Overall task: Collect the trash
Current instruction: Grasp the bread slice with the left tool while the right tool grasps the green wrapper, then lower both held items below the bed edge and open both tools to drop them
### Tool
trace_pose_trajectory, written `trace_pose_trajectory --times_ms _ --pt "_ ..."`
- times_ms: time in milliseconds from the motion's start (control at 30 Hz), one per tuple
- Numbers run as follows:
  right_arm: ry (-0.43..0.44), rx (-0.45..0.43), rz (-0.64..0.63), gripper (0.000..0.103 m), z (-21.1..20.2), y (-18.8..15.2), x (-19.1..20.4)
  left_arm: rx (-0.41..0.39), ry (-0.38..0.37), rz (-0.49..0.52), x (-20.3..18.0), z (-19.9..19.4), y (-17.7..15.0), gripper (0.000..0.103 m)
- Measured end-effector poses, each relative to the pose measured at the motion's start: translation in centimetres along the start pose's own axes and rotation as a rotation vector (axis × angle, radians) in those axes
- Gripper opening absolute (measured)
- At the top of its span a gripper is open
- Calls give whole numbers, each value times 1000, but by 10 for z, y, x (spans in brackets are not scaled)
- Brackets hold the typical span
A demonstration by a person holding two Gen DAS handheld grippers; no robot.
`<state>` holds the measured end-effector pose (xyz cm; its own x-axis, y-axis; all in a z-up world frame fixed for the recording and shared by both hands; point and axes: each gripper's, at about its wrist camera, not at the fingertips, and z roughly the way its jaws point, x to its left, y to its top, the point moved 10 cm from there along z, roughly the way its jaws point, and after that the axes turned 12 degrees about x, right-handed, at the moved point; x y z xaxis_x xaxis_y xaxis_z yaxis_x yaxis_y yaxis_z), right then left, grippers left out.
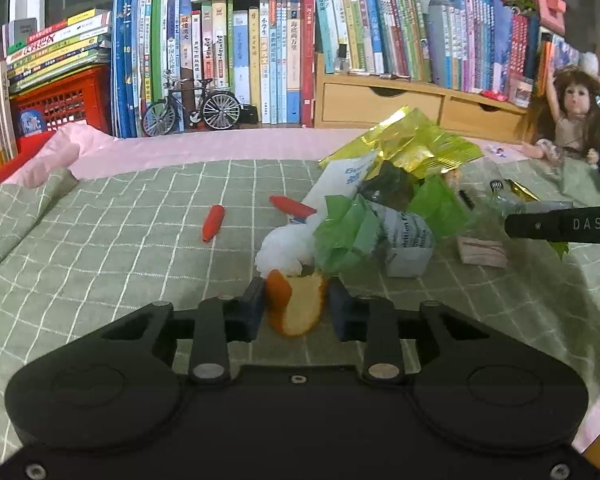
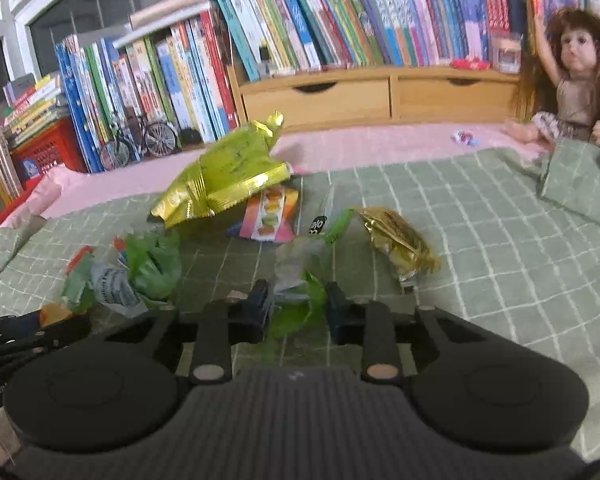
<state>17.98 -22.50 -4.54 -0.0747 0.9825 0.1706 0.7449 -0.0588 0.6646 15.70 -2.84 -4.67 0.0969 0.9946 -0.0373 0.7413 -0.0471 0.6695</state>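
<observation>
My left gripper is shut on a piece of orange peel, held just above the green checked cloth. Right ahead of it lies a heap of trash: a white crumpled tissue, green plastic wrap, a grey-white paper packet and a big yellow-green foil bag. My right gripper is shut on a clear and green plastic wrapper. Around it lie the yellow-green foil bag, a colourful snack packet, a gold foil wrapper and green wrap with a paper packet.
Two red pieces lie on the cloth to the left. Books, a model bicycle, a red crate and wooden drawers line the back. A doll sits at the right. The other gripper's black body enters from the right.
</observation>
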Motion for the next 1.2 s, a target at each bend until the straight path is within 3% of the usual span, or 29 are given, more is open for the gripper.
trace_pose_trajectory --times_ms 567,933,1200 --pt "93 -108 -100 32 -98 -36 34 -92 -145 42 -16 -85 -28 29" --pt "140 -89 -121 32 -140 -98 59 -78 -222 81 -26 -120 -74 29" --pt "165 -1 -99 32 -159 -152 66 -55 -268 113 -29 -148 -117 29"
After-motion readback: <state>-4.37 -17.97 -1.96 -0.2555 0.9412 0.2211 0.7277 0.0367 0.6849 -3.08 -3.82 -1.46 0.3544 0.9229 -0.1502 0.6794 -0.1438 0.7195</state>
